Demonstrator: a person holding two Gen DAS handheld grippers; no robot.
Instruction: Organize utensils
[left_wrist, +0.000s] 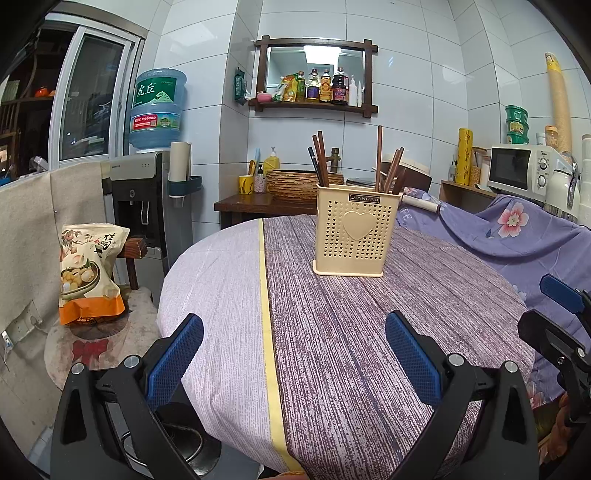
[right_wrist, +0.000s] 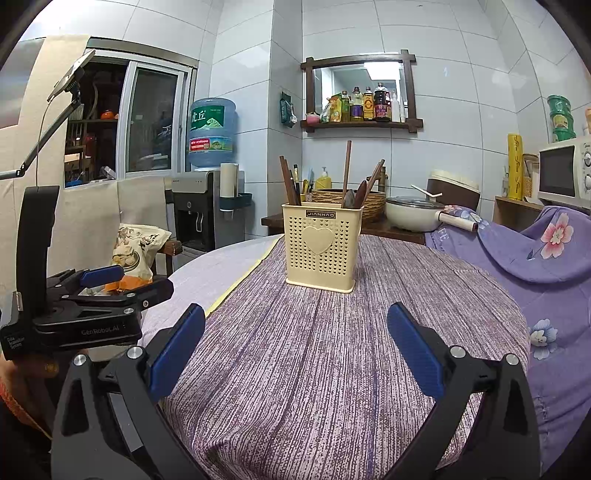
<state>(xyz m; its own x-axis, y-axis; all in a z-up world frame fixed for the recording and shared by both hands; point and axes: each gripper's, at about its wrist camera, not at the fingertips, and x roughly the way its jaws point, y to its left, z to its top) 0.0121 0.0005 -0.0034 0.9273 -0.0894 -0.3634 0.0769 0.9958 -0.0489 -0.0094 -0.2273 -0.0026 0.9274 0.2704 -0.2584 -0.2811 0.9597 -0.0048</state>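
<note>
The utensil holder (left_wrist: 356, 229) (cream plastic, perforated, with a raised heart on its front) stands upright on the table (left_wrist: 332, 350), far of centre on the purple striped cloth. Brown chopsticks (left_wrist: 322, 158) lean in its left compartment; further sticks and a wooden spoon (right_wrist: 359, 194) stand in its right compartment.

The left claw (left_wrist: 294, 354) is released, its blue-padded fingers spread wide over the near edge of the table, holding nothing. The holder lies well ahead of it, slightly right of its centre line.

The right claw (right_wrist: 296, 356) is likewise released and empty, positioned near the table's near edge. The holder stands well apart from it, straight ahead and slightly right of its centre line.

In the right wrist view the left claw appears at the near left, beside the table edge. A snack bag (left_wrist: 90, 273) sits on a stool left of the table.
</note>
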